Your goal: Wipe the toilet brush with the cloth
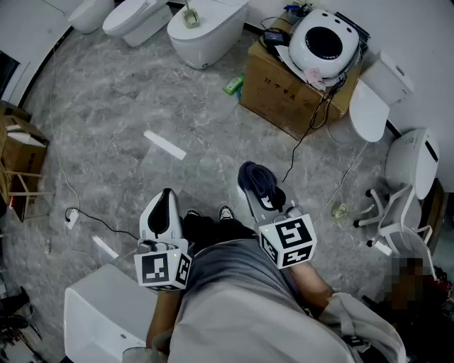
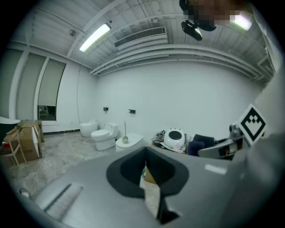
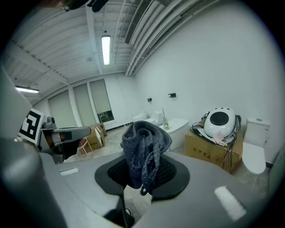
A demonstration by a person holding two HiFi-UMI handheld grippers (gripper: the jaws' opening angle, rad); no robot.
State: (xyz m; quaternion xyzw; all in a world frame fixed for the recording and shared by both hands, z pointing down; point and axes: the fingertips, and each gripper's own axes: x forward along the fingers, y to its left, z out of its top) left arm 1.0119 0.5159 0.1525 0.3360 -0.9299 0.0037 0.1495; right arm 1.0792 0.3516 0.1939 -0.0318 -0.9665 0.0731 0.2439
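- Left claw (image 1: 167, 198): lower left of centre in the head view, pointing up the frame. Its own view shows the jaws drawn together to a narrow slit, with nothing between them.
- Right claw (image 1: 261, 193): lower right of centre, clamped on the cloth (image 1: 254, 176), a dark blue bundle that bulges above the jaws and hangs in a fold in front of them.
- Brush (image 1: 190, 14): top edge of the head view, standing in its holder on the white toilet (image 1: 213, 32). It is well apart from both claws, with open floor (image 1: 120, 106) between.
- Long axis: both gripper views show the handle as a thin upright line (image 2: 125, 132), so the brush stands vertical, head down in the holder.
- Bearing: the brush lies almost straight up the frame from the left claw, slightly to its right. From the right claw it lies up and clearly to the left. The left claw is thus the nearer in line, while the right carries the wiping material.
- Judgement: wiping has not begun. The next move probably calls for closing the whole distance to the toilet. The empty left claw could then take the upright handle, and the right could bring the cloth against it.
- Box (image 1: 284, 92): right of the toilet, off the direct path.
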